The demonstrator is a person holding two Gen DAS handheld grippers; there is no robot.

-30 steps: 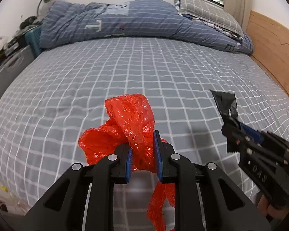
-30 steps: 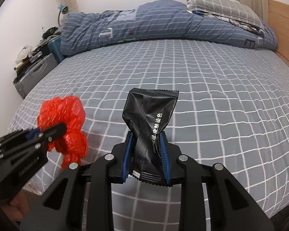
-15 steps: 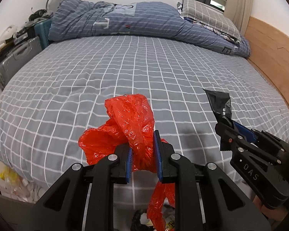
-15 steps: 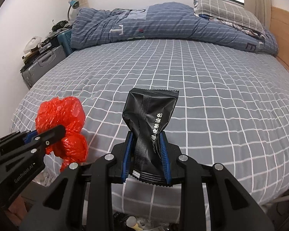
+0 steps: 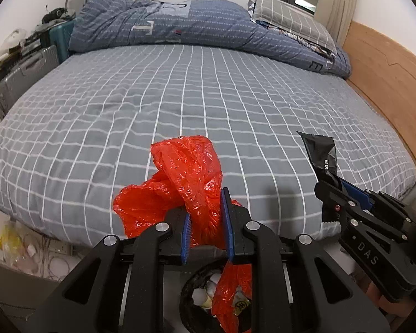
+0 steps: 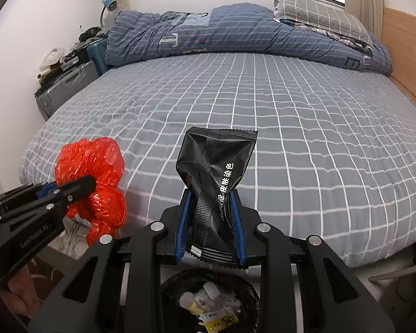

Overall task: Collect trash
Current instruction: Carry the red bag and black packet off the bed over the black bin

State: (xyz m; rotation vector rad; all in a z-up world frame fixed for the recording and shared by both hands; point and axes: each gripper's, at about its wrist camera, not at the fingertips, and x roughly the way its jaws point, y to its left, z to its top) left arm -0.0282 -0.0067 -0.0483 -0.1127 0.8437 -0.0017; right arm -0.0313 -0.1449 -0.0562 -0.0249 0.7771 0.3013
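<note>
My left gripper [image 5: 206, 223] is shut on a crumpled red plastic bag [image 5: 188, 177], whose tail hangs down over a black-lined trash bin [image 5: 190, 299] below the fingers. My right gripper [image 6: 210, 230] is shut on a black snack wrapper [image 6: 216, 172] with white print, held upright. The trash bin [image 6: 177, 285] sits under it, with several scraps inside. In the left wrist view the right gripper [image 5: 328, 191] and its wrapper [image 5: 321, 155] show at right. In the right wrist view the left gripper [image 6: 84, 184] and red bag [image 6: 97, 172] show at left.
A bed [image 5: 180, 97] with a grey checked sheet fills the middle, its near edge just beyond the bin. A blue duvet [image 5: 180, 25] and pillow [image 5: 288, 19] lie at the far end. A grey suitcase [image 5: 22, 75] stands left, a wooden headboard [image 5: 388, 77] right. Yellow litter [image 5: 2, 242] lies on the floor.
Both grippers have drawn back from over the bed, each still holding its item. The bed's near edge and the trash bin have come into view beneath them.
</note>
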